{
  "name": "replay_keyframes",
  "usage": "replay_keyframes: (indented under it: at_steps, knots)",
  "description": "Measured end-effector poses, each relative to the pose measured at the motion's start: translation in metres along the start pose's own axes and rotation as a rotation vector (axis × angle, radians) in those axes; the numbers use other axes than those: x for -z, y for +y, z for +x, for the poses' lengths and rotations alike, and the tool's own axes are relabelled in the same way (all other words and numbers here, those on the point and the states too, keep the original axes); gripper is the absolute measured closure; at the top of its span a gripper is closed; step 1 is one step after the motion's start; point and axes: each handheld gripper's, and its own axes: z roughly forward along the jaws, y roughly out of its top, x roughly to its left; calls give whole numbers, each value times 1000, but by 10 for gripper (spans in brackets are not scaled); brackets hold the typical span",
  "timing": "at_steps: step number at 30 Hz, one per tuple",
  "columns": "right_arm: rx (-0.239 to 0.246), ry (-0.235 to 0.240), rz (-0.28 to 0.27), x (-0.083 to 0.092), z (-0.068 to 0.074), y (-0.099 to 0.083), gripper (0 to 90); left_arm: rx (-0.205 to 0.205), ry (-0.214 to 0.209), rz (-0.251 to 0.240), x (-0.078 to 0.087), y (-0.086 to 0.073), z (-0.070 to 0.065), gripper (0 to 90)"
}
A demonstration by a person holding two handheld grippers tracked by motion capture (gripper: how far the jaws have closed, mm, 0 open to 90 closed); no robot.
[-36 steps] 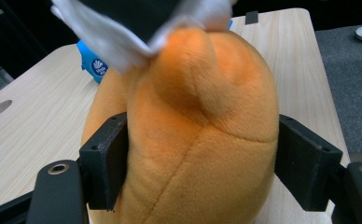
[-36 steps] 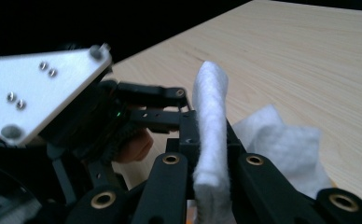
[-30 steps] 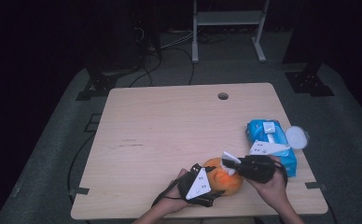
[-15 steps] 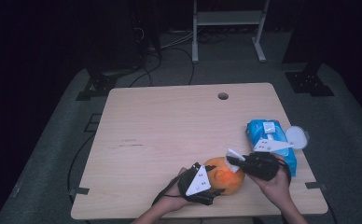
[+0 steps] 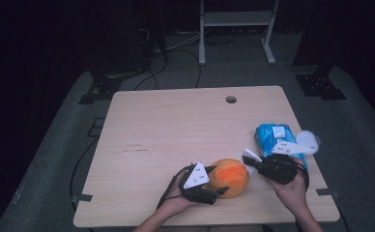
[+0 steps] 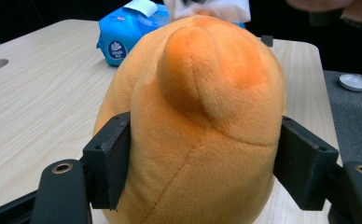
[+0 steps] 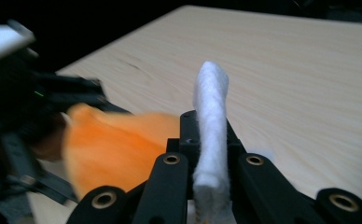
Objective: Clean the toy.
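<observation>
the left gripper [image 6: 202, 177] squeezed a round, orange plush toy [image 6: 193, 121] with a darker bump, while the right gripper [image 7: 210, 135] pinched a folded white wipe [image 7: 210, 116].

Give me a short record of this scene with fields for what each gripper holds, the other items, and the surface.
left gripper: jaws clamped on the sides of the orange plush toy
right gripper: jaws shut on a folded white wipe, beside the toy
other items: blue wet-wipe pack, lid open, at the table's right
surface: light wooden table

Dim recording studio: bare wooden table [image 5: 176, 130], grey floor mat [image 5: 55, 159], cables [image 5: 176, 48], stand bases [image 5: 101, 89]
</observation>
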Motion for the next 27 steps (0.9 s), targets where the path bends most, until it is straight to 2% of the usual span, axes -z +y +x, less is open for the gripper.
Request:
replay_keyframes:
  at_steps: [2,3,6,8,9,11,13,16,18,22,25,27]
  knots:
    - [8,29,-14,1,8,5,850,12,2,-1,-3,2,0,276]
    - [24,44,-12,-1,16,6,850,14,3,-1,-3,3,0,276]
    - [35,102,-2,-11,30,5,850,13,4,6,-6,4,-2,277]
    - [8,188,-11,-17,38,4,851,5,8,12,-6,4,-3,277]
    - [17,230,-7,-20,46,4,851,5,10,12,-6,5,-3,277]
    - [46,261,6,-24,56,6,850,5,15,15,-6,6,-3,277]
    - [85,226,18,-26,59,6,848,10,22,14,-5,7,-3,300]
    - [61,198,7,-23,44,5,848,11,35,11,-2,9,0,342]
    - [54,184,4,-20,38,4,848,35,34,5,-1,9,4,349]
    - [41,109,4,-9,23,3,845,95,41,-14,6,7,14,363]
    - [25,47,36,-3,7,-1,843,128,79,-24,13,6,23,368]
    - [18,23,80,0,-3,-3,838,138,127,-28,21,7,31,369]
